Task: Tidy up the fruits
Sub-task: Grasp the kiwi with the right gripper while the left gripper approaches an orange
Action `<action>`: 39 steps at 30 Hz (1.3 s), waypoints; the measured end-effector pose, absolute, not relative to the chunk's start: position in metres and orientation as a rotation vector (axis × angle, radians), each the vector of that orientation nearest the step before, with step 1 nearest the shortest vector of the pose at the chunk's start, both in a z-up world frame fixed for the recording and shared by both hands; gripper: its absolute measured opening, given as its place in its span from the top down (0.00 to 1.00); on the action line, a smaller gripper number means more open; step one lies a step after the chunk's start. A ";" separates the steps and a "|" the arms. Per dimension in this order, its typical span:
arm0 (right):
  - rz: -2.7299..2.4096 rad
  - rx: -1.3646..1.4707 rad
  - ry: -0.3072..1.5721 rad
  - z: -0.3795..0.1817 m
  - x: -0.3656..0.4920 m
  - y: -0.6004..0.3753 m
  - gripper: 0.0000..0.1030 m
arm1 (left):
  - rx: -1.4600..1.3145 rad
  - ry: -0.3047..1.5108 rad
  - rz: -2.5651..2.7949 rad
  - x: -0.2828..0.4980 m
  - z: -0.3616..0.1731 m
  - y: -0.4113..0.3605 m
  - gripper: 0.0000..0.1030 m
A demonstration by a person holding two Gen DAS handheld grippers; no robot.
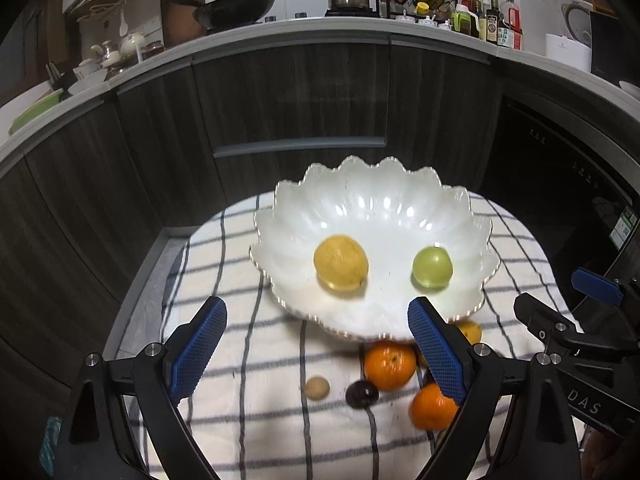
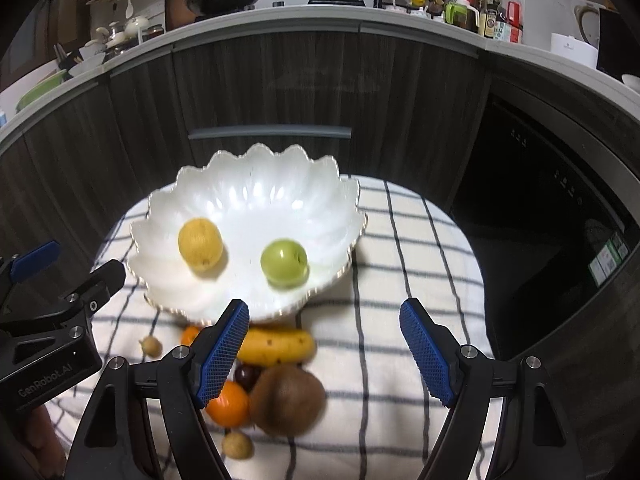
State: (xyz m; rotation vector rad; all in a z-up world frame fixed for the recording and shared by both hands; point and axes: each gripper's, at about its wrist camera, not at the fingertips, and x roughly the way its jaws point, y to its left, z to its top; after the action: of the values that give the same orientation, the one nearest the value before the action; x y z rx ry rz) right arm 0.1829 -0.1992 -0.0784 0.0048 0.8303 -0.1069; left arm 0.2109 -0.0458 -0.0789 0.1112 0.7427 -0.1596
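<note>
Checked cloth [image 1: 248, 364] spread wide over the surface, and sitting on it is the landmark: a white scalloped bowl [image 1: 372, 204], gold along its rim. Everything reads off that bowl.

2 fruits inside the bowl: a lemon [image 1: 340, 262] on its left half, a green apple [image 1: 432, 267] on its right half, apart from each other, neither touching the rim.

Both tools hang over the near side of the bowl. The left tool [image 1: 316, 354] has its blue pads spread wide, nothing between them, over the cloth just in front of the bowl's near edge. The right tool [image 2: 334, 354] is spread just as wide and also carries nothing, lined up with the bowl's near right edge.

Loose fruit sits on the cloth in front of the bowl. Largest, a brown kiwi [image 2: 287, 400], blurred, farthest from the bowl of the big pieces. A banana [image 2: 276, 346] lies crosswise right under the bowl's near rim. 2 oranges: orange one [image 1: 390, 365] just below the rim, orange two [image 1: 433, 407] nearer the camera, partly hidden by the left tool's pad. A dark plum [image 1: 361, 395] sits beside orange one. Smallest, a tan longan [image 1: 316, 389] left of the plum, and a second longan [image 2: 237, 445] nearest the camera.
</note>
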 end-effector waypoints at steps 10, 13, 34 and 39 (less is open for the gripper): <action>-0.098 0.014 0.895 -0.113 0.169 -0.196 0.24 | 0.090 0.773 -0.126 0.192 -0.109 -0.037 0.09; -0.095 0.023 0.914 -0.121 0.169 -0.195 0.24 | 0.085 0.776 -0.112 0.189 -0.115 -0.034 0.09; -0.052 0.133 1.018 -0.171 0.185 -0.198 0.24 | 0.081 0.819 -0.091 0.196 -0.137 -0.029 0.09; -0.038 0.160 1.022 -0.174 0.185 -0.200 0.24 | 0.085 0.823 -0.096 0.195 -0.139 -0.031 0.09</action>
State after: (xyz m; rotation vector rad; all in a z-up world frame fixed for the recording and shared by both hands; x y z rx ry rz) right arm 0.1852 -0.2004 -0.1739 0.1602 1.0225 -0.0384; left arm 0.1949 -0.0312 -0.1387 0.0854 0.8234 -0.0964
